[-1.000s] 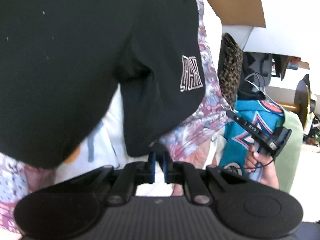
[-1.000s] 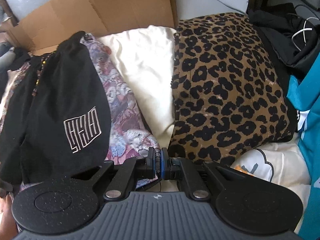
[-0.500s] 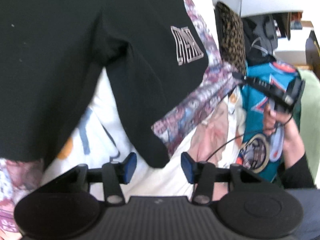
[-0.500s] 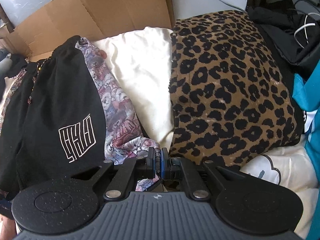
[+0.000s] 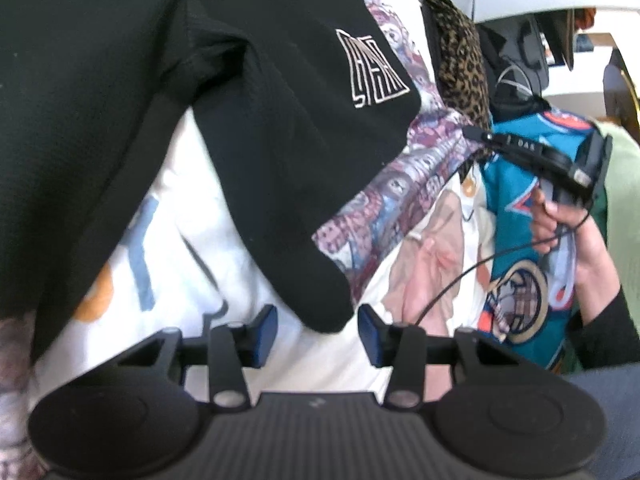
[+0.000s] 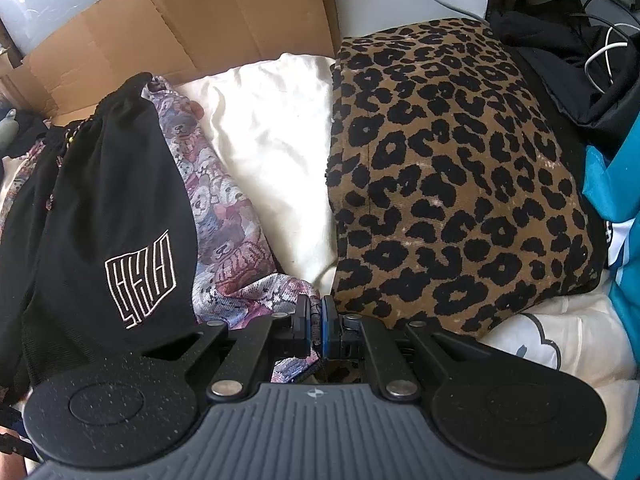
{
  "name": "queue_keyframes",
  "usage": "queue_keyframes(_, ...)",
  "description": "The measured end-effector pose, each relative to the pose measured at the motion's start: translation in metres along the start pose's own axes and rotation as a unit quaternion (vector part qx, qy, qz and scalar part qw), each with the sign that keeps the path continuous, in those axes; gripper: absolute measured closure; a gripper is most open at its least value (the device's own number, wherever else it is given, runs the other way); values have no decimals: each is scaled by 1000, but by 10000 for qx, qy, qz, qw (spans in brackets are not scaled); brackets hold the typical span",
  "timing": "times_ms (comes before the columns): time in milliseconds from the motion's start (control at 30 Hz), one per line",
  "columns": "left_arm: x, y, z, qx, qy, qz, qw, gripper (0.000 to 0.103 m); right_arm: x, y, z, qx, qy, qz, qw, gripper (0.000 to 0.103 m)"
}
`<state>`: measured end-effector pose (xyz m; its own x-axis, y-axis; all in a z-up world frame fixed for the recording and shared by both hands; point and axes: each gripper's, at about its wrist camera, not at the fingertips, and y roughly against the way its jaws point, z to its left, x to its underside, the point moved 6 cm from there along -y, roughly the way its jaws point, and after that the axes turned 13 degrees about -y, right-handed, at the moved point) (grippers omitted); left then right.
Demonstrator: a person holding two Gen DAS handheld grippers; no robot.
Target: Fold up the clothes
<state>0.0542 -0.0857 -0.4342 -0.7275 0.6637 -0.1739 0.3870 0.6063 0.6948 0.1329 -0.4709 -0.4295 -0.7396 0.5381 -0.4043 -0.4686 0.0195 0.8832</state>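
1. Right now I am releasing the black garment [image 5: 248, 128]: my left gripper [image 5: 318, 330], half open, has just been closing slightly around its corner, pads not pressing.
2. Just beside that garment, my right gripper [image 6: 316, 330] is pinching the bear-print fabric [image 6: 224, 240]; I judge regripping comes next.

- I'm looking at a home, most likely a bedroom, with things piled on a bed.
- A white printed bedsheet [image 5: 192, 240] lies under everything, with a cloud drawing on it in the right wrist view.
- A leopard-print pillow [image 6: 452, 184] and a plain white pillow [image 6: 276, 152] lie side by side at the far end.
- Clothes lie loose over the bed: black shorts [image 6: 108, 216], a bear-print garment [image 6: 224, 240], a teal jersey [image 5: 516, 264].
- A flattened cardboard box [image 6: 192, 28] leans behind the pillows.
- A dark bag with a white cable [image 6: 600, 60] lies in the corner.
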Motion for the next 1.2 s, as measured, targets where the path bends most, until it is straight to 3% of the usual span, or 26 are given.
queue_keyframes(67, -3, 0, -1, 83, 43, -35, 9999, 97, -1, 0, 0, -6, 17, -19, 10000, 100)
queue_keyframes(100, -4, 0, -1, 130, 66, -59, 9999, 100, -1, 0, 1, -11, 28, -28, 10000, 100)
queue_keyframes(200, -15, 15, -4, 390, 205, -379, 9983, 100, -2, -1, 0, 0, 15, -25, 10000, 100)
queue_keyframes(367, -31, 35, 7, 445, 557, -668, 9952, 100, -1, 0, 1, 20, 49, 41, 10000, 100)
queue_keyframes(533, -44, 44, 29, 570, 1157, -1046, 9861, 100, 0, -1, 0, 43, 19, 98, 9999, 100)
queue_keyframes(700, -55, 31, 43, 548, 1430, -1098, 9821, 100, 1, -8, 1, 87, 18, 142, 9999, 99)
queue_keyframes(833, -65, 18, 44, 512, 1517, -1121, 9807, 92, -1, -10, 3, 73, 35, 143, 9999, 99)
queue_keyframes(967, -72, 12, 44, 501, 1510, -1150, 9805, 69, -2, -13, 4, 63, 47, 140, 9999, 99)
queue_keyframes(1067, -73, 10, 43, 557, 1572, -1163, 9791, 57, -2, -14, 4, 60, 51, 146, 9999, 99)
queue_keyframes(1200, -74, 11, 43, 637, 1584, -1211, 9779, 52, -1, -14, 2, 48, 27, 151, 9999, 99)
